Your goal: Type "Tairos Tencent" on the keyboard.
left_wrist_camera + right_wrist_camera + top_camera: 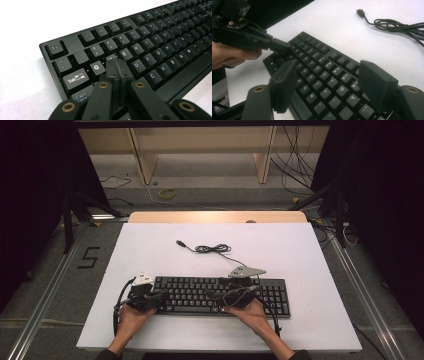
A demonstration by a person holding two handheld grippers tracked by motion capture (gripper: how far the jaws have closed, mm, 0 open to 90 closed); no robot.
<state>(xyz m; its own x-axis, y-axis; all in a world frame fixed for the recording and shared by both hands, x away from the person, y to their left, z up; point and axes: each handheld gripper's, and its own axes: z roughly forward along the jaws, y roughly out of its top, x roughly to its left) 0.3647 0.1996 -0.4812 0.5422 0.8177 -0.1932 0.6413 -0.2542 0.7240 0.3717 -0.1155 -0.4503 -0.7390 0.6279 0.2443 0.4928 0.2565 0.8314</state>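
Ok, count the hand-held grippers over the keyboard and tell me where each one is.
2. The left hand-held gripper sits shut over the keyboard's left end near the W key; the right hand-held gripper hangs open over its middle.

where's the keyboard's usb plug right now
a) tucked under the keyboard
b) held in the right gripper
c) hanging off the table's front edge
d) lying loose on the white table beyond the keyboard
d: in the high view the usb plug lies free on the white table, at the end of the coiled cable beyond the keyboard.
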